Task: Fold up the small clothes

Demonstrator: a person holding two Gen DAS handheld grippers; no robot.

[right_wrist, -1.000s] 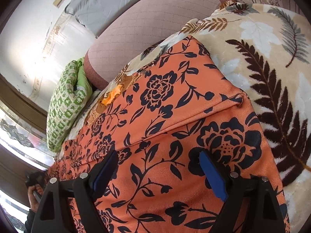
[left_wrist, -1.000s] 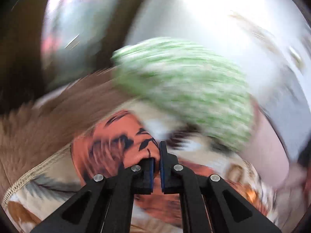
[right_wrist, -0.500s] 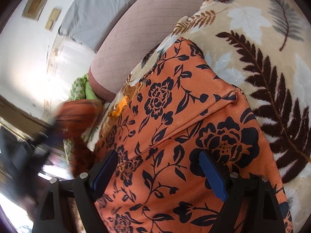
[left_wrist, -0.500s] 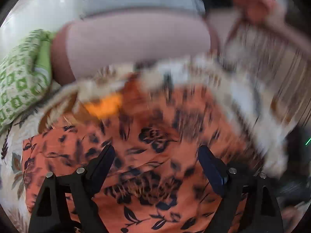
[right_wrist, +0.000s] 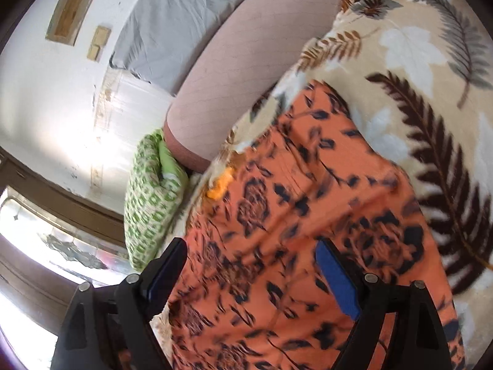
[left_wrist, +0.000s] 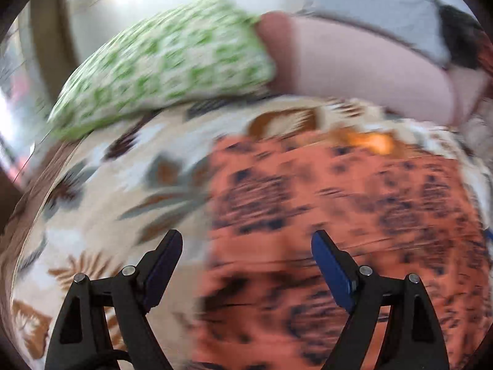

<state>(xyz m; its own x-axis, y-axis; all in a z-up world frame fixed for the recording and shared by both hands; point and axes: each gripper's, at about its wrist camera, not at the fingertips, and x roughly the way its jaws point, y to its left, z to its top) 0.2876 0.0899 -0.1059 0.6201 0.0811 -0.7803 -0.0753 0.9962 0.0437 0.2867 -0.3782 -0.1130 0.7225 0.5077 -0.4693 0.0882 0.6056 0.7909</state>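
Observation:
An orange garment with a dark flower print [left_wrist: 339, 215] lies spread on a cream blanket with leaf patterns [left_wrist: 123, 185]. My left gripper [left_wrist: 246, 240] hangs over the garment's left edge. Its jaws stand wide apart with nothing pressed between the pads. This view is blurred by motion. In the right wrist view the same garment [right_wrist: 292, 231] runs up the blanket [right_wrist: 416, 61] with a fold line across it. My right gripper [right_wrist: 251, 246] is open above the cloth's near part and holds nothing.
A green-and-white patterned pillow [left_wrist: 169, 67] [right_wrist: 151, 200] lies at the blanket's far edge, beside a pink quilted cushion [left_wrist: 354, 61] [right_wrist: 246, 61]. Behind them are a grey sheet [right_wrist: 185, 24], a white wall and a bright window [right_wrist: 46, 262].
My left gripper, shut on the garment a second ago, has let go, opened wide and swung over the garment's left edge. My right gripper stayed open and rose a little.

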